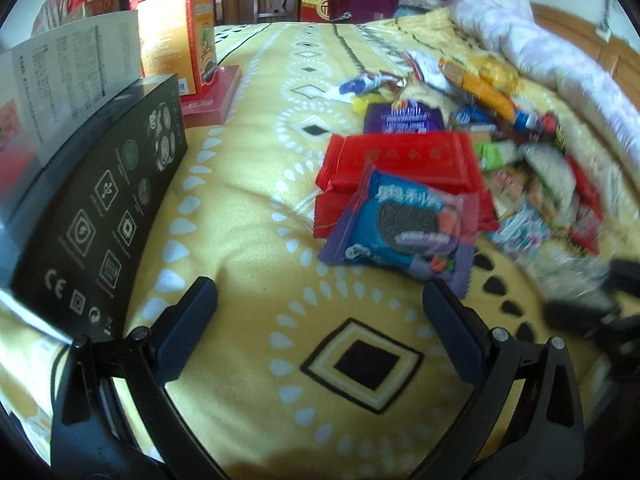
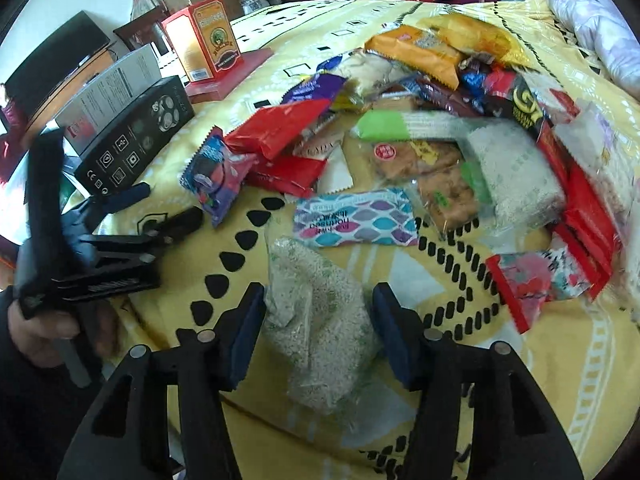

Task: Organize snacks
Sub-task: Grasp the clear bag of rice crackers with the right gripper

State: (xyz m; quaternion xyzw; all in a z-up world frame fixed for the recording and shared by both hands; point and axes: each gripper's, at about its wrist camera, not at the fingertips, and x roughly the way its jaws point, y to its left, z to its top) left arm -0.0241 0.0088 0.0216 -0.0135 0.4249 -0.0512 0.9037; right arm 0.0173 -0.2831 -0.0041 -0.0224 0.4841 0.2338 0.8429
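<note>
Left wrist view: the left claw (image 1: 320,312) stands wide open over the yellow patterned bedspread (image 1: 248,184), with nothing between its blue pads (image 1: 188,320). Just beyond its right finger lies a blue cookie packet (image 1: 400,228), resting partly on a red wrapper (image 1: 404,164). Behind these, to the right, the snack pile (image 1: 500,152) spreads across the bed, blurred in this view. At the left stand closed boxes: a black box (image 1: 92,204) nearest, a white printed box (image 1: 68,76) behind it, and farther off an orange-red carton (image 1: 180,44) standing on a flat red box (image 1: 212,96). What they hold cannot be seen. A rolled pale quilt (image 1: 560,60) lies at the far right.

Right wrist view: the right claw (image 2: 320,320) is about half open, its fingers on either side of a clear bag of pale sesame-like snack (image 2: 320,340) lying on the bedspread (image 2: 560,360). The bag fills much of the gap; whether the pads press on it cannot be told. Just beyond lies a packet with a teal and purple scale pattern (image 2: 352,220), then the main heap of snacks (image 2: 460,112). At the left a hand (image 2: 36,332) holds the other claw (image 2: 160,212), open, near the black box (image 2: 136,140) and the carton (image 2: 208,40).
</note>
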